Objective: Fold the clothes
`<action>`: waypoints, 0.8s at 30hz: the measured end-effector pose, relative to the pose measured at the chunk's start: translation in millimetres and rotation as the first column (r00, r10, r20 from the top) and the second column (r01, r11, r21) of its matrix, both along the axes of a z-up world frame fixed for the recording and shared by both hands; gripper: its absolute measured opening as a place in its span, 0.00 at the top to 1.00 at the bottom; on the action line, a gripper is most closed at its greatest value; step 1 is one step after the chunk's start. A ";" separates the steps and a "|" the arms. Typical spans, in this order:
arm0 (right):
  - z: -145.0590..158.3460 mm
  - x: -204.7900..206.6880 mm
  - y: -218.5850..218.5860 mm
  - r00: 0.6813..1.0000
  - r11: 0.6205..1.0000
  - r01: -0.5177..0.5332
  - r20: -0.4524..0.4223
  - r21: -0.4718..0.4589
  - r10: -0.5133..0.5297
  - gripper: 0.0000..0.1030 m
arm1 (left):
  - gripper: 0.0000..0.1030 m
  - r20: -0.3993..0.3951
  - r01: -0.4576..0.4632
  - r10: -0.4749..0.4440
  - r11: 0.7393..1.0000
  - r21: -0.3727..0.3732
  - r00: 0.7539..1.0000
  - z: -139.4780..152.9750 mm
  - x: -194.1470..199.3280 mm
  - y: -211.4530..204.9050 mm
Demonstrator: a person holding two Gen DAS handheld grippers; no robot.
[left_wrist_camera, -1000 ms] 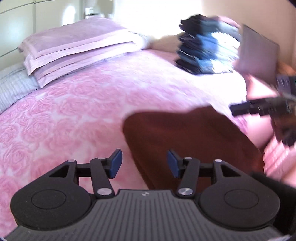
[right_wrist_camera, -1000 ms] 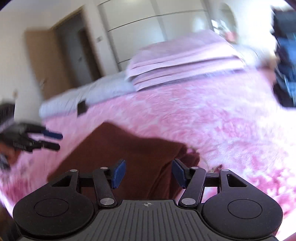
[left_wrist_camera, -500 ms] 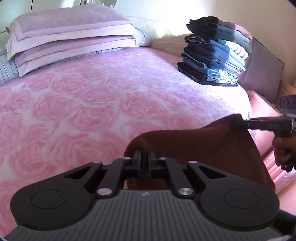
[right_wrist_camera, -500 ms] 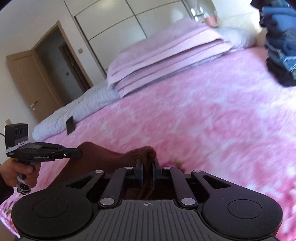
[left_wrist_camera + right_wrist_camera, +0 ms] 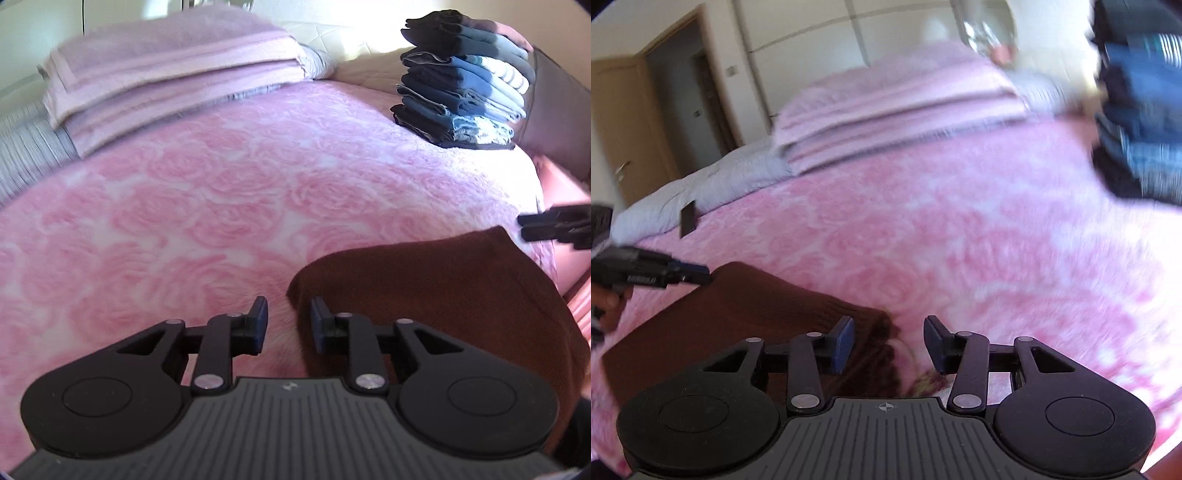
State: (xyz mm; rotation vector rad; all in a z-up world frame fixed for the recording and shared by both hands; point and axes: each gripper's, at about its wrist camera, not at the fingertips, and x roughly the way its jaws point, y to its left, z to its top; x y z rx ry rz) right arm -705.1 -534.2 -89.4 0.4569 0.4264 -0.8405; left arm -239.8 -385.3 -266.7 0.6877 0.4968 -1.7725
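A brown folded garment [image 5: 443,295] lies flat on the pink rose bedspread [image 5: 221,206]. My left gripper [image 5: 288,321] hovers at its near left corner. Its jaws are opening, and no pad touches the cloth, which starts just beyond the right fingertip. In the right wrist view the same garment [image 5: 738,317] lies at lower left. My right gripper [image 5: 888,345] is over its frayed right end, jaws opening, pads clear of the fabric. Each gripper shows in the other's view: the right gripper [image 5: 521,227] by the far corner, the left gripper [image 5: 701,276] at the left edge.
A tall stack of folded dark and blue clothes [image 5: 461,77] stands at the far right of the bed, beside a mauve cushion [image 5: 557,110]. Pink pillows [image 5: 166,74] lie along the head. A wooden door [image 5: 624,129] and white wardrobe fronts [image 5: 849,48] stand behind.
Half a second ago both grippers were shut on the garment's corners. Both have since let go and spread their jaws, and the garment rests flat on the bedspread.
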 end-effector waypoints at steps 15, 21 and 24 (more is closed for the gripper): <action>-35.1 60.7 120.4 0.951 0.955 -0.286 -0.096 0.083 0.293 0.56 | 0.76 0.119 0.178 -0.184 0.982 0.061 0.976 -32.1 -51.6 114.2; 1.8 56.7 102.7 0.967 0.970 -0.245 -0.069 0.006 0.245 0.55 | 0.76 0.063 0.157 -0.157 0.988 -0.008 0.986 0.4 -37.3 97.2; -0.7 66.0 77.4 0.972 0.977 -0.215 -0.099 -0.007 0.213 0.55 | 0.76 0.075 0.146 -0.144 0.989 -0.032 0.987 5.3 -32.8 68.3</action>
